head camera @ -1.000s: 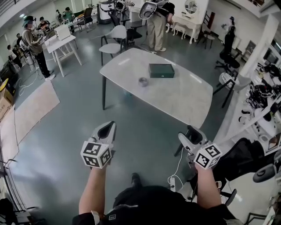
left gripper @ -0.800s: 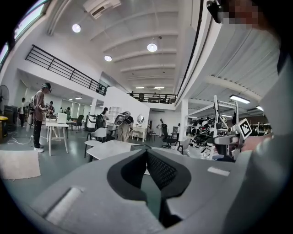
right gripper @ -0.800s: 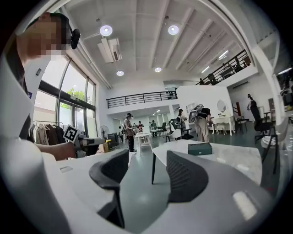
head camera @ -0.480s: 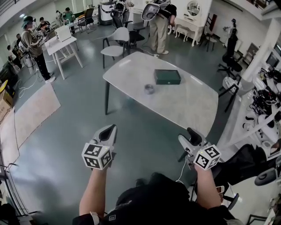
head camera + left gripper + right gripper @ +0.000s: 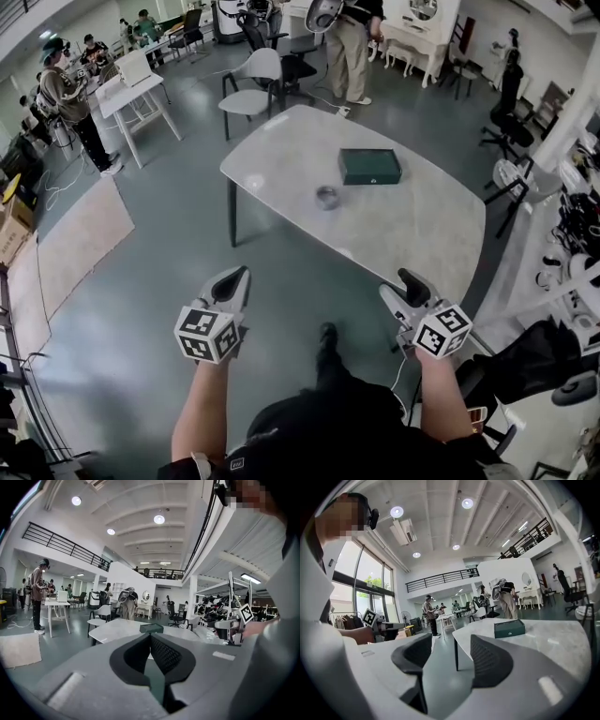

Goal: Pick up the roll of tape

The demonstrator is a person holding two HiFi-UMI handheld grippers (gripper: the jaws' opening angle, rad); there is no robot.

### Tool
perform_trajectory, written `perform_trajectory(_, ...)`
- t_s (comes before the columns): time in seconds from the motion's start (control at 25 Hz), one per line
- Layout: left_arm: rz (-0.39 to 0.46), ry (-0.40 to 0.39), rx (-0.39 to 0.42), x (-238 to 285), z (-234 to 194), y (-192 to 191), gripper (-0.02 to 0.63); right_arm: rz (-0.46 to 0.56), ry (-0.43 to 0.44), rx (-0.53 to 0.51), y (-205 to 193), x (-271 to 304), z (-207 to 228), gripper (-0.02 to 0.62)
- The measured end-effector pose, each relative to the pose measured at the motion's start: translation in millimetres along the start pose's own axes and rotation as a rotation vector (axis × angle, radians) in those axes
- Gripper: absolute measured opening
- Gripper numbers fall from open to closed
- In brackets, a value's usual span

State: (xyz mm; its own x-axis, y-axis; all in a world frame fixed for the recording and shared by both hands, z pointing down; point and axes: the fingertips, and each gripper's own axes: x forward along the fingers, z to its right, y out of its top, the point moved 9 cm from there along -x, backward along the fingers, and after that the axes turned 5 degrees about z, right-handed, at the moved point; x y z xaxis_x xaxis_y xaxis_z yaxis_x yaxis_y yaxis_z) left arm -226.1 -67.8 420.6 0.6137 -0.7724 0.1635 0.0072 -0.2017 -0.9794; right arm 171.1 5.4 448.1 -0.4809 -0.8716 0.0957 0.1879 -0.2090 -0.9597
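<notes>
The roll of tape (image 5: 326,197) is a small grey ring lying near the middle of a white table (image 5: 281,155), a little in front of a dark green box (image 5: 369,166). Both grippers are held over the floor, well short of the table's near edge. My left gripper (image 5: 234,276) is shut with nothing in it; in its own view the pads meet at the tips (image 5: 150,635), and the green box (image 5: 151,628) shows just above them. My right gripper (image 5: 410,279) is open and empty, a gap between its pads (image 5: 452,644). The right gripper view shows the box (image 5: 509,628) but not the tape.
A person (image 5: 352,42) stands past the table's far end beside a white chair (image 5: 253,80). Another white table (image 5: 141,89) with people round it is at the far left. Office chairs and cluttered desks (image 5: 562,216) line the right. A rug (image 5: 75,239) lies left.
The table, tape and box have come nearer and lower in the head view as the person walks forward. Both grippers keep their pose and state.
</notes>
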Motion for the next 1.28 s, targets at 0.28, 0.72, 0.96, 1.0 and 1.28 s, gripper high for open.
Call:
perform_trajectory(0.28,-0.049,0.028,-0.022,123.3,-50.4,13.4,0.011,-0.039,0.054,0.007,19.4,118.9,90.8,0.255)
perform_trajectory(0.72,-0.062,0.022,-0.030,259.6,-71.1,44.8,0.011,-0.047,0.166,0.032,57.0,231.9,177.8,0.255)
perform_trajectory(0.96,-0.028,-0.032,-0.017,294.8,-99.5,64.9,0.011,-0.105,0.147,0.022,51.6,259.6,182.8,0.255)
perform_trajectory(1.0,-0.024,-0.040,-0.014,297.8,-108.1,68.0,0.011,-0.112,0.148,0.020,52.0,268.6,179.8,0.256)
perform_trajectory(1.28,-0.028,-0.114,-0.013,311.5,-184.3,82.9,0.011,-0.233,0.129,-0.062,51.7,355.7,143.5,0.255)
